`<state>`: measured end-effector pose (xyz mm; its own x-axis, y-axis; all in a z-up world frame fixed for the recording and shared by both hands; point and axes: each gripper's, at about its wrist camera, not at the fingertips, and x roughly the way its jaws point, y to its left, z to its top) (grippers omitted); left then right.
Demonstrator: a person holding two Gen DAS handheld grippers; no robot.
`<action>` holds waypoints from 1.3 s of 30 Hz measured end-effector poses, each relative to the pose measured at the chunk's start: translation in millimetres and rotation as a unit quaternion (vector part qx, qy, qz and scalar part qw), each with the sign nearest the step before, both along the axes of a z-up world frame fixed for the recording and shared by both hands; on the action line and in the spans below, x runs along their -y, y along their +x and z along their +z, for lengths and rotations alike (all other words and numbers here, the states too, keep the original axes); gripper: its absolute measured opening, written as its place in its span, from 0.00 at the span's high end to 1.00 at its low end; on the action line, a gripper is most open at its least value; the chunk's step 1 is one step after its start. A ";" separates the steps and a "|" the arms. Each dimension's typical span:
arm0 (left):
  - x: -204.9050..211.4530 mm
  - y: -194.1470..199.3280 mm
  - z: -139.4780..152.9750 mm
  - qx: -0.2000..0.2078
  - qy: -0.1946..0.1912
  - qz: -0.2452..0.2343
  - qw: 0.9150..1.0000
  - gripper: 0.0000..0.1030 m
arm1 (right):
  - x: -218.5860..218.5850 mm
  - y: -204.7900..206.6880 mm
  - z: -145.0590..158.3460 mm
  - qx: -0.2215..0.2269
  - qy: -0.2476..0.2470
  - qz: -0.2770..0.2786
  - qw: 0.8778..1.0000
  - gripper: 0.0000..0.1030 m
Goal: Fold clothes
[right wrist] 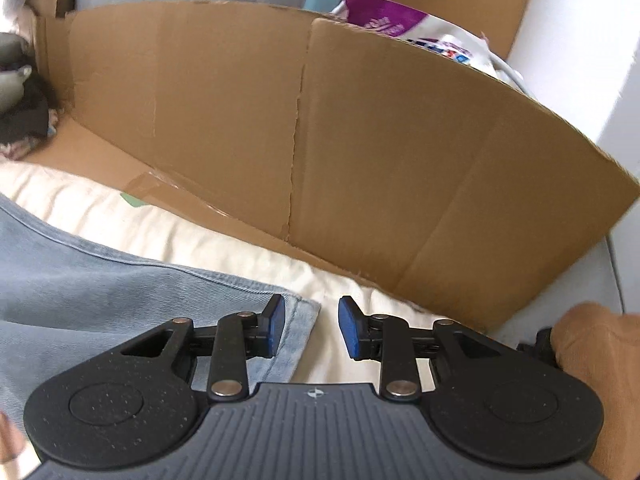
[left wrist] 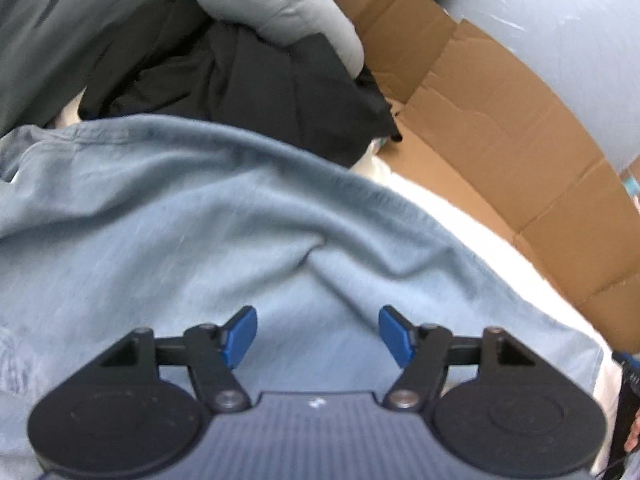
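Cream bedding (right wrist: 160, 232), blue garment (left wrist: 200, 220) under both parted, empty tongs.

Left gripper (left wrist: 318, 336) and right gripper (right wrist: 312, 328) agape.

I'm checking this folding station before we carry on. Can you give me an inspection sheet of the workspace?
Surface: cream sheet, partly covered by clothes.
Job's things: light blue shirt spread under the left gripper; its hemmed corner lies by the right gripper.
Clutter: black garment and grey garment heaped behind the shirt.
Grippers: left gripper open above the shirt; right gripper open over the corner, holding nothing.
Cables: nothing seen.
Surroundings: cardboard wall along the far edge; purple packet behind it.
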<state>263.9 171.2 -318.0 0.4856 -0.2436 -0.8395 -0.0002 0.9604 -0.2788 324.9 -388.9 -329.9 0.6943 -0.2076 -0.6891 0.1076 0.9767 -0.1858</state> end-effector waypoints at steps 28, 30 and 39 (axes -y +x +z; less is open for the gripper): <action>-5.7 -59.9 -35.5 -0.043 0.101 -0.064 0.992 0.30 | -0.4 -110.1 -25.0 -0.064 0.201 -0.056 0.976 0.55; -5.0 -57.9 -39.1 -0.044 0.107 -0.067 0.991 0.30 | -1.0 -113.0 -28.4 -0.068 0.219 -0.057 0.972 0.55; -6.1 -54.2 -46.6 -0.046 0.118 -0.064 0.990 0.37 | 1.5 -112.2 -54.9 -0.087 0.326 -0.090 0.937 0.52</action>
<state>209.7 177.3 -364.6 0.3816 -0.0891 -0.9200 0.1107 0.9926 -0.0502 212.7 -390.4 -384.8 0.5541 0.1939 -0.8095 0.3055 0.8572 0.4145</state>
